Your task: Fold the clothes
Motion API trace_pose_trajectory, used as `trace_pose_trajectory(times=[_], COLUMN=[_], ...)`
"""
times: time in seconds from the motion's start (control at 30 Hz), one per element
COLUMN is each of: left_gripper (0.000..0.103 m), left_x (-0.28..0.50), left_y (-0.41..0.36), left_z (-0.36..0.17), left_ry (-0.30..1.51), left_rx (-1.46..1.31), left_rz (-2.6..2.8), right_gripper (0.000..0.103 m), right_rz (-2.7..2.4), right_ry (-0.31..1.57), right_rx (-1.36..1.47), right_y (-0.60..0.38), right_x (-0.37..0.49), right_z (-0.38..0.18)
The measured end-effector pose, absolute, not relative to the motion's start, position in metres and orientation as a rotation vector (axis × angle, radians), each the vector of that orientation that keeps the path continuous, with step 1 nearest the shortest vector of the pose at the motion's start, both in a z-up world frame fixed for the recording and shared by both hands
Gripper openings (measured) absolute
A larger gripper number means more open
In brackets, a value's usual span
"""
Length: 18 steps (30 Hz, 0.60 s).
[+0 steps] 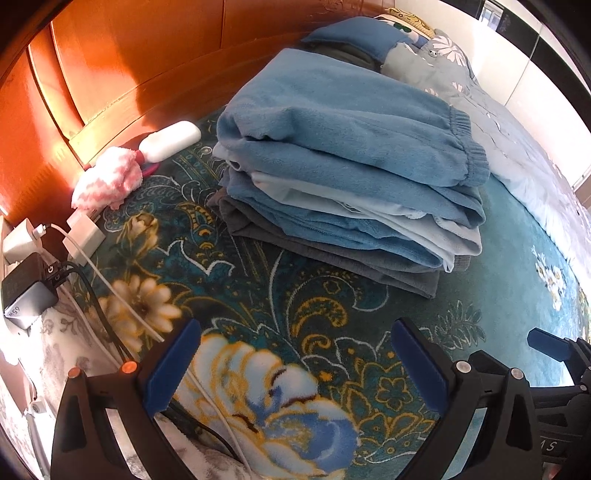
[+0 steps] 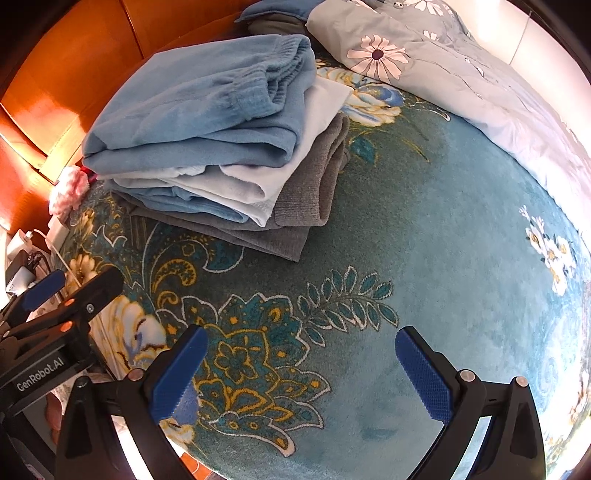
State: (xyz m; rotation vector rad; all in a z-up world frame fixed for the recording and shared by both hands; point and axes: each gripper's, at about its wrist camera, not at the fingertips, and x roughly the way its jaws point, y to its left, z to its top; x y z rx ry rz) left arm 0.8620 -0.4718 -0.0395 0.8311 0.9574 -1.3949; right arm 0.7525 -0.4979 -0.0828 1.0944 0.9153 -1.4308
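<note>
A stack of folded clothes (image 1: 343, 177) lies on the teal floral bed cover (image 1: 258, 302): blue fleece trousers on top, pale blue and blue layers under them, a grey garment at the bottom. The stack shows in the right wrist view (image 2: 207, 147) at upper left. My left gripper (image 1: 295, 362) is open and empty, hovering over the cover in front of the stack. My right gripper (image 2: 303, 369) is open and empty, over the cover to the right of the stack. The left gripper's fingers (image 2: 44, 291) show at the left edge of the right wrist view.
A wooden headboard (image 1: 129, 55) runs behind the stack. A pink-white fluffy item (image 1: 107, 181), a white bottle (image 1: 171, 140), chargers and cables (image 1: 44, 266) lie at the left. A grey floral duvet (image 2: 443, 74) is bunched at the right. More blue cloth (image 1: 351, 35) lies behind.
</note>
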Motion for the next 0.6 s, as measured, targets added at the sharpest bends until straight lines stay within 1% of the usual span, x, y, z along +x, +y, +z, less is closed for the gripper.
trace_pose_trajectory(times=[0.6], left_gripper=[0.103], left_x=[0.8601], left_y=[-0.4738], left_z=[-0.0388], left_ry=[0.943], left_rx=[0.834], left_rz=[-1.386], right_gripper=[0.103], right_rz=[-1.427], right_ry=[0.911], right_rx=[1.092], right_y=[-0.4995], right_x=[0.7498], right_z=[-0.0811])
